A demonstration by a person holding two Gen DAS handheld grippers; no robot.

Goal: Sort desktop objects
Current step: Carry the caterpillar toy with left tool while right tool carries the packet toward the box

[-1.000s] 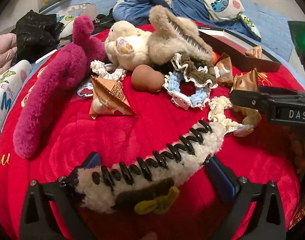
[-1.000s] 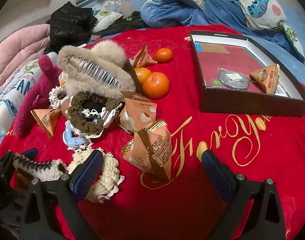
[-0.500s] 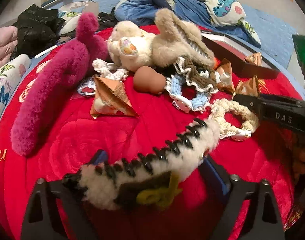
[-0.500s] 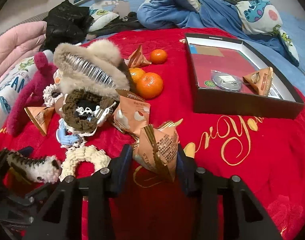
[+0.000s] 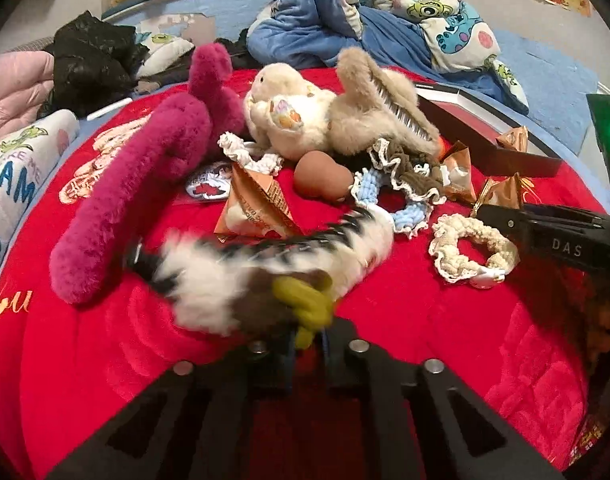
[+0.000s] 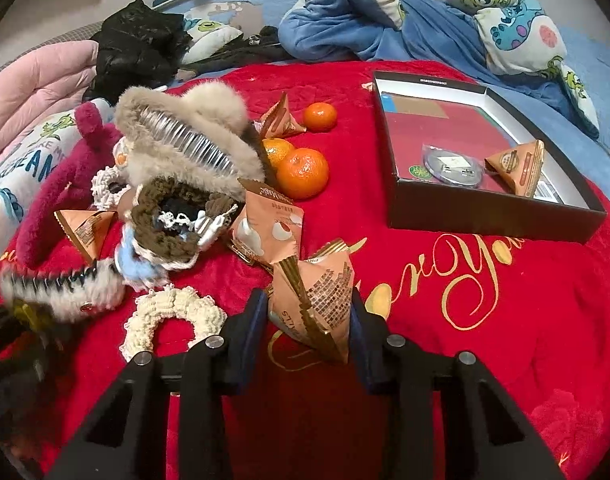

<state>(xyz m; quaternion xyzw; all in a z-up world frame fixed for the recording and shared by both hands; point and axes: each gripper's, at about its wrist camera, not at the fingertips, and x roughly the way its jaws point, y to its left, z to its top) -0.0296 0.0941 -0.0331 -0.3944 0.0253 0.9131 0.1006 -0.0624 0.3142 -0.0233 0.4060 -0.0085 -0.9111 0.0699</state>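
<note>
Right wrist view: the right gripper (image 6: pixel 307 316) has its jaws closing on a triangular snack packet (image 6: pixel 319 300), both blue pads pressed to the packet's sides as it stands on the red blanket (image 6: pixel 485 320). Just beyond lies a second snack pouch (image 6: pixel 271 232), then two oranges (image 6: pixel 301 172) touching each other, and a third orange (image 6: pixel 320 117) farther back beside another triangular packet (image 6: pixel 281 120). To the right sits the open black box (image 6: pixel 493 216); inside it a round silver disc in a clear wrapper (image 6: pixel 453 164) lies beside one triangular packet (image 6: pixel 519 166) near the box's right wall.

In the left wrist view, the left gripper (image 5: pixel 307 344) is clenched on the olive-green bow (image 5: pixel 305 304) of a fluffy white hair claw (image 5: pixel 273 264) with black teeth; the claw is blurred. Past it are a triangular packet (image 5: pixel 257 208), a cream scrunchie (image 5: pixel 471 248), a blue scrunchie (image 5: pixel 401 208), a brown egg-shaped toy (image 5: pixel 321 174), a magenta plush (image 5: pixel 145 176) and a cream plush rabbit (image 5: pixel 289 116).
</note>
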